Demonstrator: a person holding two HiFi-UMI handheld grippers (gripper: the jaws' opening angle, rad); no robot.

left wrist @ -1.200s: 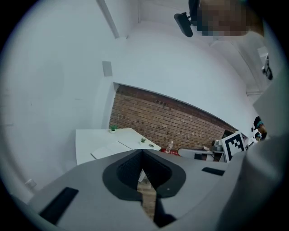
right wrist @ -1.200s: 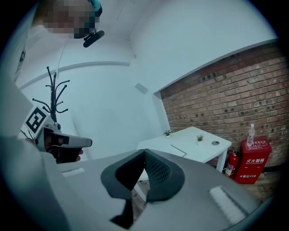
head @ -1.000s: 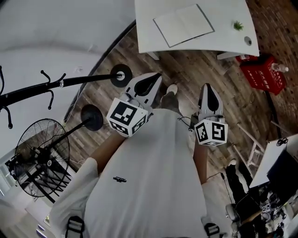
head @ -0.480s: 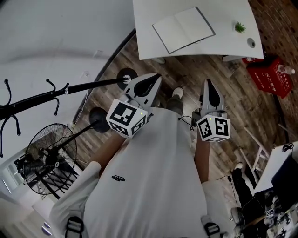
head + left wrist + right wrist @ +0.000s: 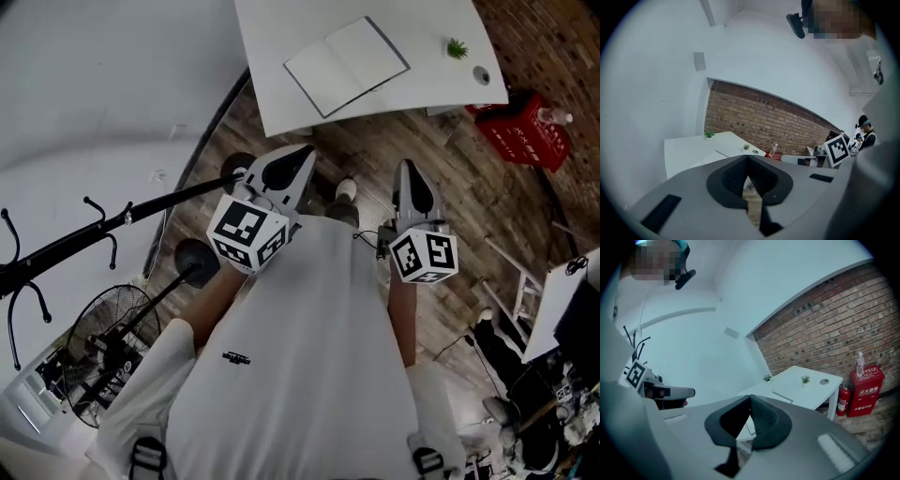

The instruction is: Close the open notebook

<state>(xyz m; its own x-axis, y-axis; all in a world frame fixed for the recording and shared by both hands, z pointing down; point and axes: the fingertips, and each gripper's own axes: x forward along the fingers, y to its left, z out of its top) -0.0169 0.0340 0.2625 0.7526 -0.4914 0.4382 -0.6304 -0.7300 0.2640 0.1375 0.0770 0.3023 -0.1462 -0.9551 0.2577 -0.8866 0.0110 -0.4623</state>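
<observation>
White desk [image 5: 272,56] at top of head view w/ open notebook [image 5: 347,66] lying flat on it, pages up, small plant [image 5: 457,47] to its right. Left gripper [image 5: 306,152] & right gripper [image 5: 409,169] both clenched tight, nothing btwn jaws, over wood floor [image 5: 469,187], well apart from notebook

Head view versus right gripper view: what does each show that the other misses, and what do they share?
Head view only: a black coat stand, a black floor fan and the person's white shirt. Right gripper view only: a second small green plant at the far edge of the white table, and the jaws of the right gripper meeting, nothing between. Both: that table, the open white notebook on it, a small green plant and the red box.
</observation>
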